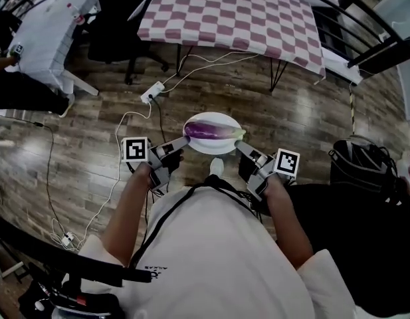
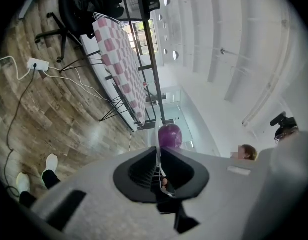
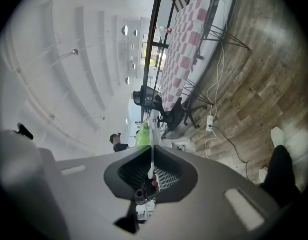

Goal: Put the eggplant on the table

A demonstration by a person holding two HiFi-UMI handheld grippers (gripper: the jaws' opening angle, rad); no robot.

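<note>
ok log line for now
left gripper: shut on white round plate | right gripper: shut on plate | purple eggplant: on plate | pink-checked table: ahead

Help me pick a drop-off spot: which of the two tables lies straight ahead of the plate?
The table with the pink-and-white checked cloth, directly beyond the plate; the white-covered table stands off to the left.

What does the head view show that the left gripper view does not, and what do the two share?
Only the head view: the whole white plate from above, the green stem of the eggplant, the right gripper on the rim, a black bag. Only the left gripper view: the plate's rim edge-on between the shut jaws of the left gripper, and the ceiling. Both: the eggplant's purple body, the checkered table, the power strip.
</note>
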